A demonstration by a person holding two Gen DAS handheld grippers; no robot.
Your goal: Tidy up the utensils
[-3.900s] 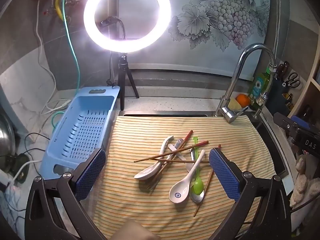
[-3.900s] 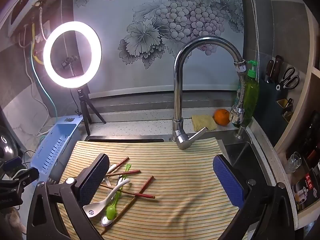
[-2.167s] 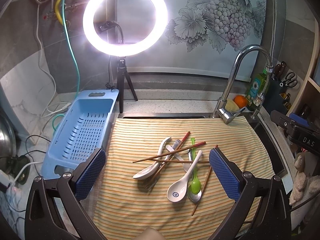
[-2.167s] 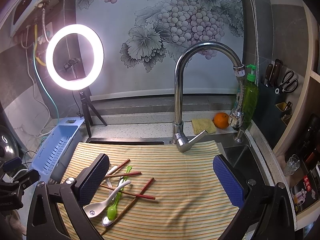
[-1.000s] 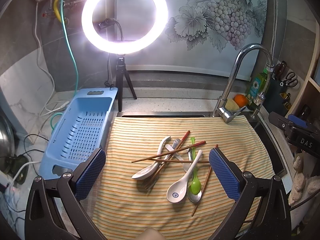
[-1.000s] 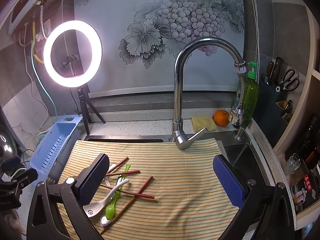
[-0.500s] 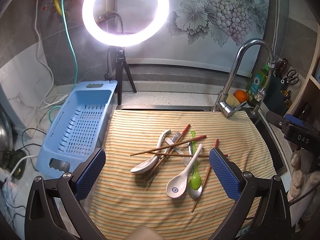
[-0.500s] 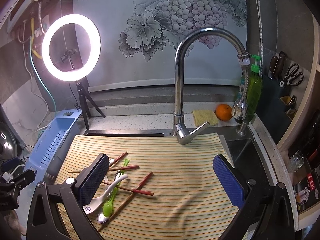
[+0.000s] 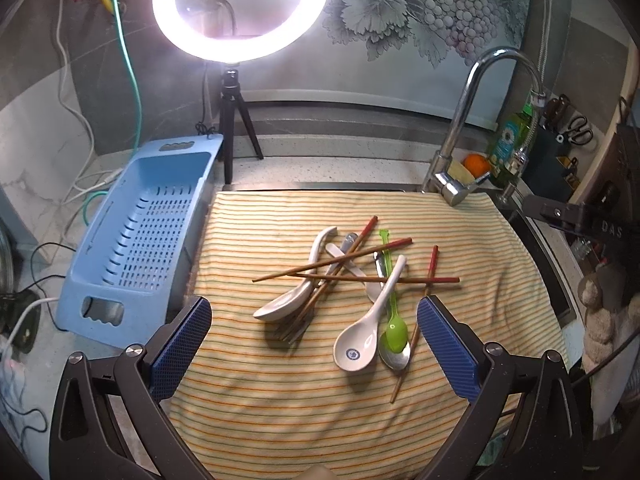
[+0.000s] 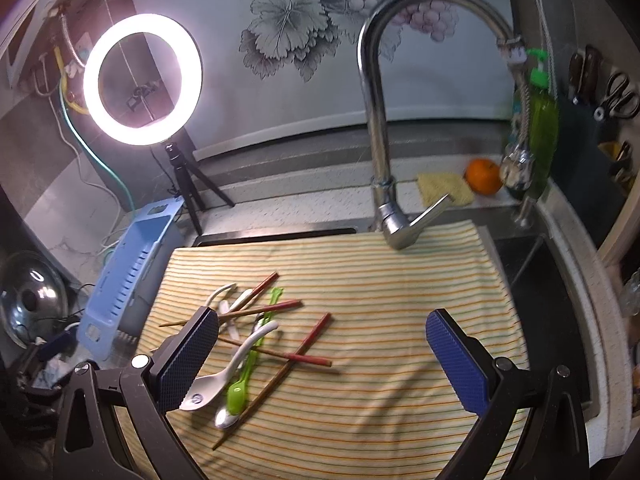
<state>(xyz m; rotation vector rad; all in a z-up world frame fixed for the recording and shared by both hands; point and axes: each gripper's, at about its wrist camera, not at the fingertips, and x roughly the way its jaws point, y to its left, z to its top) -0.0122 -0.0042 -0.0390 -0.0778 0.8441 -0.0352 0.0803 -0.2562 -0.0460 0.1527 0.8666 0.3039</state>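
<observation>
A heap of utensils lies on the striped cloth [image 9: 280, 408]: two white ceramic spoons [image 9: 362, 340] [image 9: 294, 292], a green plastic spoon [image 9: 393, 334], a metal spoon [image 9: 396, 356] and several red-tipped chopsticks [image 9: 332, 262]. My left gripper [image 9: 314, 344] hangs open above the cloth's near side, with the heap just beyond its fingertips. In the right wrist view the heap [image 10: 248, 340] sits at the lower left, partly behind the left finger [image 10: 188, 360]. My right gripper [image 10: 322, 358] is open and empty above the cloth [image 10: 380, 288].
An empty blue perforated basket [image 9: 140, 236] stands left of the cloth. A chrome faucet [image 10: 384, 128] rises behind it, with a sponge [image 10: 444, 188], an orange [image 10: 483, 176] and a green soap bottle [image 10: 540, 128] beside. A ring light [image 9: 240, 4] on a tripod stands at the back.
Both grippers have tilted down and moved closer to the cloth; the utensil heap now sits nearer the fingertips in each view. Both remain open, and the utensils have not moved.
</observation>
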